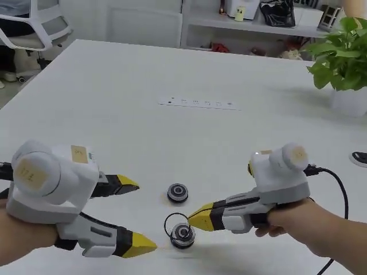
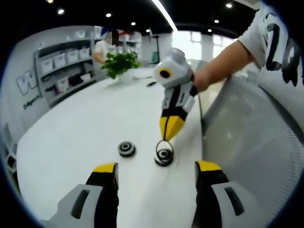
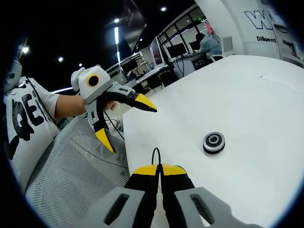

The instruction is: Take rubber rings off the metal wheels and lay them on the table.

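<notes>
At the bench's near edge, we hold the right tool (image 1: 194, 219) with its yellow-tipped jaws pressed together on a thin black rubber ring (image 1: 166, 225). The ring stands as an open loop just above and to the left of the nearer metal wheel (image 1: 183, 234). The loop's lower arc meets that wheel's top, and we cannot tell whether it is fully free. A second metal wheel (image 1: 178, 193) lies flat just beyond, apart from the first, toward the bench's middle. Our left tool (image 1: 136, 213) hovers to the left of both wheels, jaws spread wide and holding nothing. A white power strip (image 1: 198, 103) lies at the middle of the white bench (image 1: 114, 86), and a potted plant (image 1: 341, 54) stands by the far right corner.
</notes>
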Demonstrator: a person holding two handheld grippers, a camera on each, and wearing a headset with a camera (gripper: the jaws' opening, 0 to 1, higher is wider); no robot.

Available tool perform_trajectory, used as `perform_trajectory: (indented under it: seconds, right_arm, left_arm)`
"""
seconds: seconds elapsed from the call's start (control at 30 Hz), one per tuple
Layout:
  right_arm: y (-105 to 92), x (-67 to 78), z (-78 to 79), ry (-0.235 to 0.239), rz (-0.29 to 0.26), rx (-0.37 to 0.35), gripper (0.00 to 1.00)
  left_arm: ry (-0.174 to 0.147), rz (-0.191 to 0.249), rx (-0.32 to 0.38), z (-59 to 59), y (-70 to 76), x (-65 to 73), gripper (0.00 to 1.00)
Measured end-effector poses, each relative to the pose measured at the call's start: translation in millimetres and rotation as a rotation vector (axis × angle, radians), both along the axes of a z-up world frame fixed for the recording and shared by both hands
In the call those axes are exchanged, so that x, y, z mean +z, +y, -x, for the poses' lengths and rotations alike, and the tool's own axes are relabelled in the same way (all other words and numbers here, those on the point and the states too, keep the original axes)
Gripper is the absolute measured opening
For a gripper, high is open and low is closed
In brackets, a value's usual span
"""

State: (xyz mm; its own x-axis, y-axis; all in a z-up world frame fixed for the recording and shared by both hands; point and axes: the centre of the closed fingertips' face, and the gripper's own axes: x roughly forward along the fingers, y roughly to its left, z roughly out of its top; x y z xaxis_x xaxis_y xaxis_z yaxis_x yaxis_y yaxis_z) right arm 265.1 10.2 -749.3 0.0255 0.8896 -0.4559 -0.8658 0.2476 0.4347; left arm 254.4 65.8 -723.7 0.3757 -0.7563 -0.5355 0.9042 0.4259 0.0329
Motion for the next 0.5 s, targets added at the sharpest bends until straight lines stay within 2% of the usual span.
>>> perform_trajectory:
  seconds: [0.33, 0.5]
  right_arm:
    - [11.0, 7.9, -1.9, -0.002, -0.017, 0.006, 0.00]
    - [20.4, 14.6, -5.6, -0.001, -0.040, 0.002, 0.00]
  left_arm:
    - [-0.021, -0.009, 0.041, -0.6, 17.7, 3.1, 0.72]
    - [-0.029, 0.000, 0.059, -0.7, 24.2, 4.8, 0.73]
